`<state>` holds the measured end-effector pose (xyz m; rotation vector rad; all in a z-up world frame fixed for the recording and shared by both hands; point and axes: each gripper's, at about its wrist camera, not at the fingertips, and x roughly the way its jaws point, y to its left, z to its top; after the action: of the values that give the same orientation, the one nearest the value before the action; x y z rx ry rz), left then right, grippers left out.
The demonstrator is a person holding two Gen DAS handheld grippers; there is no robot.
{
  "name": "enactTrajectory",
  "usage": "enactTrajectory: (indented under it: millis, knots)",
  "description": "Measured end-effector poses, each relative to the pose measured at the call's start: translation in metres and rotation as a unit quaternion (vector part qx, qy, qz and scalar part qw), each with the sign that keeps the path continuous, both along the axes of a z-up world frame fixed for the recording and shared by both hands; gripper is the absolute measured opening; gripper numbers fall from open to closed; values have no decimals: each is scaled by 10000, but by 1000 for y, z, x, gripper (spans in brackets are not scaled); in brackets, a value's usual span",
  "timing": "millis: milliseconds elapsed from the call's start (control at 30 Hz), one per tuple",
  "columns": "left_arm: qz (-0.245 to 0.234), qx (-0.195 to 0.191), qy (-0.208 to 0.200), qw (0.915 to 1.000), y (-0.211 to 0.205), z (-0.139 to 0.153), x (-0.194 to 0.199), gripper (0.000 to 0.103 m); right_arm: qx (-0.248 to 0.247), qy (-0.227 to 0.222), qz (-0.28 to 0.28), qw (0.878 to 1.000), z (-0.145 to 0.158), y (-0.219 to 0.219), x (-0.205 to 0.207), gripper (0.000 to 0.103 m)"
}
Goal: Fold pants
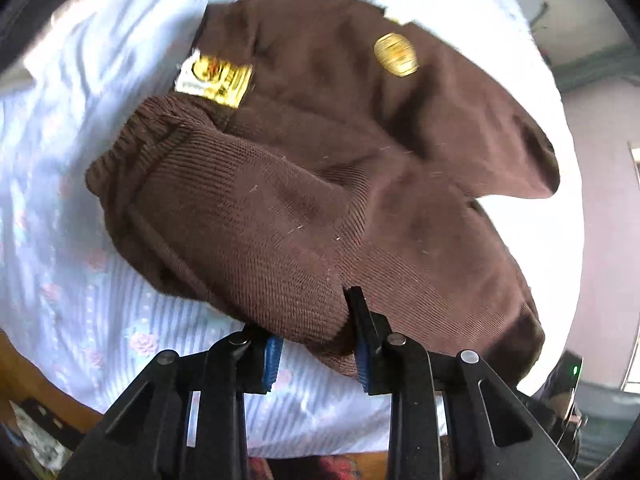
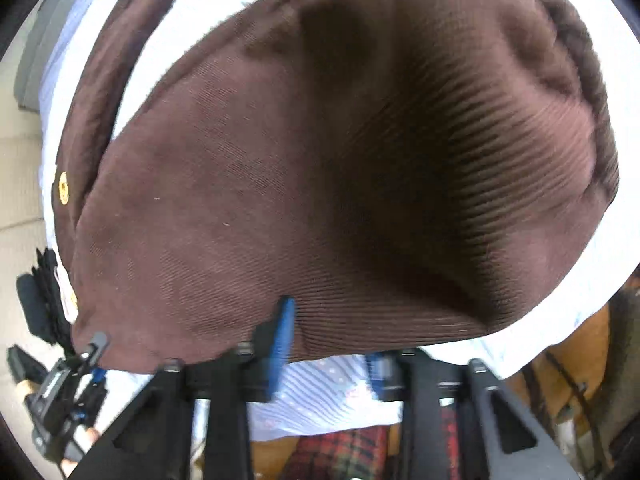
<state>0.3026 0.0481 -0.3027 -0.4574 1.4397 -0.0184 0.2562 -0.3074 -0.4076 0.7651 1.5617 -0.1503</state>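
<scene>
The brown pants lie bunched on the pale sheet, stretching away from both grippers, each clenched on the near hem: left gripper at 1 corner, right gripper beside it.

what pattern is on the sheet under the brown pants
Pale blue stripes with small pink flowers on the sheet, clearest in the left wrist view; the pants are plain brown.

Black claw, blue ribbed pads
</scene>
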Motion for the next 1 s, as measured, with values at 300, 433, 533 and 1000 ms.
enactTrajectory:
  millis: [300, 433, 533, 1000]
  knots:
    - [-332, 185, -634, 9973, -1, 66, -12, 27, -60, -1216, 77, 9925, 125, -27, 8, 15]
    - [-426, 314, -853, 9950, -4, 86, -4, 26, -33, -1707, 32, 9853, 173, -32, 21, 14]
    - [-356, 282, -847, 9954, 1, 97, 1, 26, 29, -1931, 74, 9812, 197, -30, 31, 14]
    - [-349, -253, -259, 9987, 11, 118, 4, 26, -84, -2722, 536, 9607, 282, 4, 63, 14]
